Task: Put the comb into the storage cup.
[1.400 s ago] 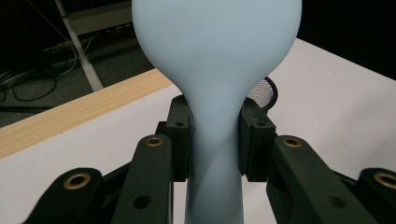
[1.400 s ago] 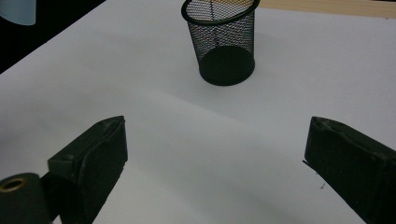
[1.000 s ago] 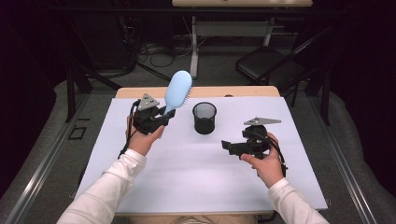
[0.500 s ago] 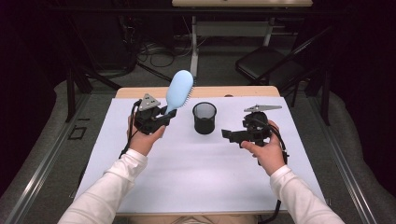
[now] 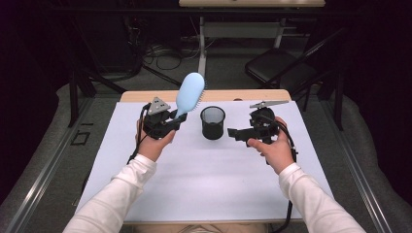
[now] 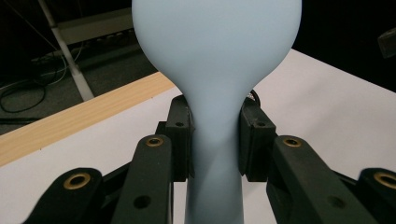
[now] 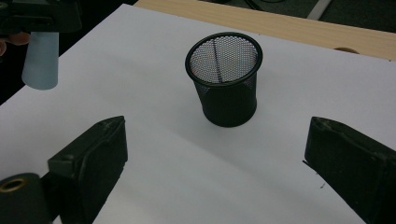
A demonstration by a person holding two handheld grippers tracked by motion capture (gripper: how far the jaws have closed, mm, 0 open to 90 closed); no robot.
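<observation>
A pale blue hairbrush (image 5: 190, 93) (image 6: 215, 70) stands tilted in the air at the left, head up. My left gripper (image 5: 179, 119) (image 6: 215, 140) is shut on its narrow neck, a pad on each side. A black mesh cup (image 5: 213, 122) (image 7: 225, 77) stands upright and empty on the white sheet, between the two hands. My right gripper (image 5: 235, 133) (image 7: 215, 154) is open just right of the cup and points at it, with nothing between its fingers. The brush's handle end (image 7: 41, 58) shows at the far left of the right gripper view.
A white sheet (image 5: 204, 179) covers the wooden table (image 5: 228, 95), whose far edge stays bare. A dark chair (image 5: 282, 70) and a desk frame (image 5: 243, 29) stand behind the table, with cables on the floor.
My right gripper has risen and moved toward the mesh cup. The left gripper with the brush has stayed in place.
</observation>
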